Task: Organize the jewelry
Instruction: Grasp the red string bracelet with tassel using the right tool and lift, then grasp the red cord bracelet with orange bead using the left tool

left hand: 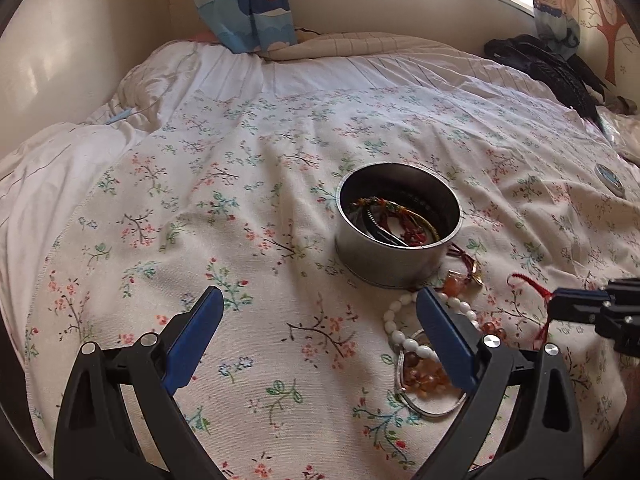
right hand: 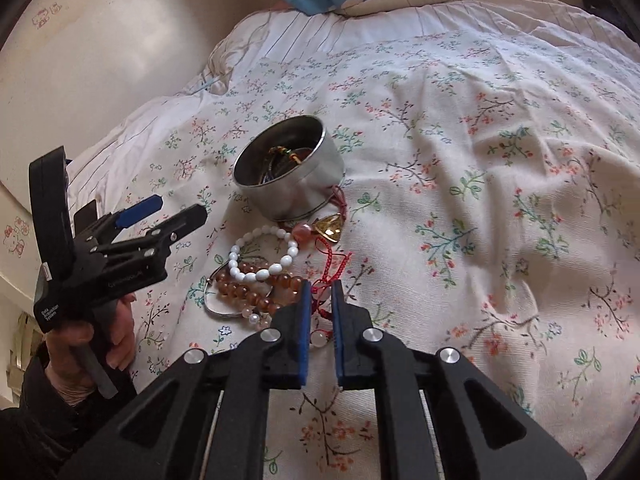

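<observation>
From the left wrist, my left tool [left hand: 316,300] gapes empty, with the tin [left hand: 399,224] ahead and to its right and the bead pile [left hand: 420,344] against its right finger. From the right wrist, my right tool [right hand: 320,286] is clenched on the red cord [right hand: 325,276] at the pile's near edge; the tin [right hand: 289,170] lies ahead-left past the beads, so this hand is nearer.
</observation>
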The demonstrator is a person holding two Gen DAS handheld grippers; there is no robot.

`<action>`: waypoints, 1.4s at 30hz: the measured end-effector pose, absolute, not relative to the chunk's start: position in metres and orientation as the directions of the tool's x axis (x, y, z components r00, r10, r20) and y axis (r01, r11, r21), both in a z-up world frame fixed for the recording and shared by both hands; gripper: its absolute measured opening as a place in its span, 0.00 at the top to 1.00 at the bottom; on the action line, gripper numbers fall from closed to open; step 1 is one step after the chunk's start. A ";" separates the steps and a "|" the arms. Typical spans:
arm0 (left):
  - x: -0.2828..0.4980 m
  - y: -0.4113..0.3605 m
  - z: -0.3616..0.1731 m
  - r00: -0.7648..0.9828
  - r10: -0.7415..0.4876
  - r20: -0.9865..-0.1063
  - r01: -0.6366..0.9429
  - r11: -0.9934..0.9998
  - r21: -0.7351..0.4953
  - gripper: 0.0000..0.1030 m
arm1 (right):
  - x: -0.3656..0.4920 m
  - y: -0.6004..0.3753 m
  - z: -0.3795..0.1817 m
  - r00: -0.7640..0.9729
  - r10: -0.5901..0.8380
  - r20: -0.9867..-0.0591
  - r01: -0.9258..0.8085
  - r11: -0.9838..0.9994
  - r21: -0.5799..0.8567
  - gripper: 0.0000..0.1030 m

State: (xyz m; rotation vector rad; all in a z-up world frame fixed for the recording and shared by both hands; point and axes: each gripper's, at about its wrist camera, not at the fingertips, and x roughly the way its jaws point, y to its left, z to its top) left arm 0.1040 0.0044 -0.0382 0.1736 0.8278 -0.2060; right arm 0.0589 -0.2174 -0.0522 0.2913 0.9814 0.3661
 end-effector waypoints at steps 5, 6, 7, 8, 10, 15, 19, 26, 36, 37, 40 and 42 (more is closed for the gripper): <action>0.095 -0.030 -0.050 0.628 -0.151 -0.764 0.381 0.915 0.132 0.10 | 0.064 -0.227 -0.055 0.512 0.399 -0.761 -0.117 0.910 0.398 0.90; 0.095 -0.035 -0.051 0.621 -0.160 -0.767 0.397 0.908 0.132 0.10 | 0.064 -0.229 -0.056 0.516 0.391 -0.762 -0.107 0.912 0.396 0.90; 0.097 -0.040 -0.053 0.614 -0.167 -0.771 0.408 0.904 0.129 0.10 | 0.065 -0.233 -0.057 0.518 0.390 -0.761 -0.099 0.911 0.400 0.90; 0.098 -0.044 -0.054 0.607 -0.170 -0.777 0.415 0.901 0.126 0.10 | 0.065 -0.234 -0.057 0.520 0.389 -0.760 -0.091 0.911 0.403 0.90; 0.104 -0.049 -0.060 0.581 -0.169 -0.796 0.424 0.898 0.118 0.10 | 0.066 -0.237 -0.059 0.518 0.388 -0.763 -0.079 0.909 0.408 0.90; 0.121 -0.045 -0.069 0.537 -0.167 -0.827 0.398 0.914 0.074 0.10 | 0.068 -0.236 -0.061 0.516 0.387 -0.764 -0.081 0.910 0.406 0.90; 0.143 -0.028 -0.064 0.535 -0.213 -0.818 0.327 0.944 -0.031 0.10 | 0.069 -0.236 -0.061 0.513 0.387 -0.766 -0.079 0.910 0.407 0.89; 0.174 -0.020 -0.068 0.543 -0.214 -0.812 0.257 0.963 -0.082 0.08 | 0.071 -0.239 -0.063 0.511 0.385 -0.768 -0.066 0.909 0.412 0.67; 0.169 -0.028 -0.062 0.544 -0.234 -0.806 0.315 0.947 -0.062 0.08 | 0.077 -0.225 -0.078 0.445 0.370 -0.816 -0.085 0.924 0.372 0.51; 0.163 -0.036 -0.063 0.547 -0.229 -0.805 0.341 0.939 -0.036 0.08 | 0.078 -0.223 -0.079 0.440 0.363 -0.821 -0.088 0.928 0.363 0.51; 0.154 -0.062 -0.073 0.544 -0.182 -0.819 0.408 0.910 0.068 0.08 | 0.078 -0.223 -0.079 0.441 0.363 -0.821 -0.087 0.928 0.363 0.51; 0.156 -0.073 -0.080 0.534 -0.159 -0.831 0.426 0.899 0.102 0.08 | 0.078 -0.224 -0.079 0.443 0.364 -0.819 -0.084 0.927 0.367 0.51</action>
